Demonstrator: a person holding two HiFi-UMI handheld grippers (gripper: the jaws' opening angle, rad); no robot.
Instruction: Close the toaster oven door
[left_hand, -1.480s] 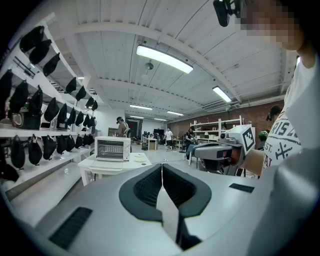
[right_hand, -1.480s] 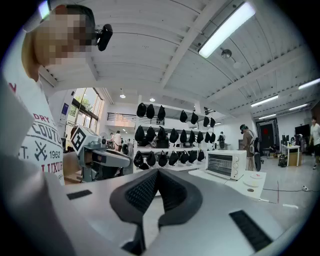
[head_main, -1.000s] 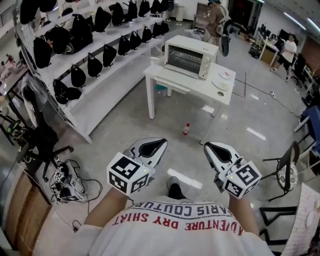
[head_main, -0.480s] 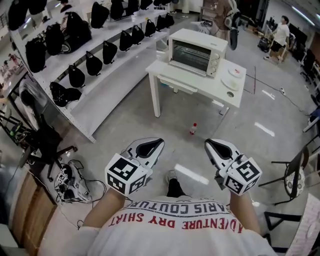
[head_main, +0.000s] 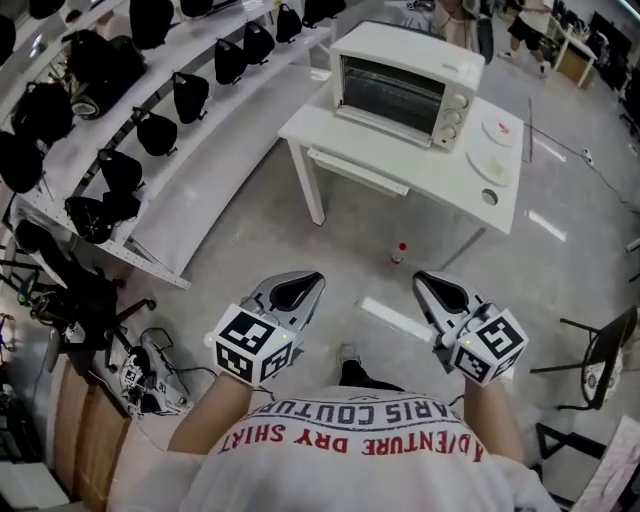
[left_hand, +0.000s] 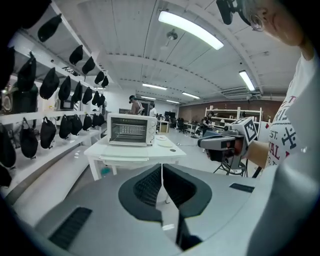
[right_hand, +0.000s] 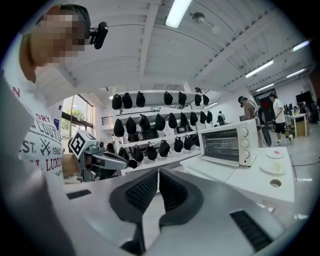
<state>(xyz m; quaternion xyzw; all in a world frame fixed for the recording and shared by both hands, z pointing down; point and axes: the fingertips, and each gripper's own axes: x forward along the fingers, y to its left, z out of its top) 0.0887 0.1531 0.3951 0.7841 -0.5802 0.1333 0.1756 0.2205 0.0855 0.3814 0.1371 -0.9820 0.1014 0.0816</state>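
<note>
White oven (head_main: 405, 70) is standing on the tabletop (head_main: 440, 170), ahead; left gripper (head_main: 299, 291) and right gripper (head_main: 441, 293) are showing fingers together. Its stiff, light door (right_hand: 220, 161) is likely needing a push at the handle edge.

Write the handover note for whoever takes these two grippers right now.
Left gripper: jaws shut, empty, held out in front of the person.
Right gripper: same.
Toaster oven sits on the white table ahead, across the floor, out of reach; its door looks folded down.
Done: nothing yet.
Left: walk up, push the door shut.
</note>
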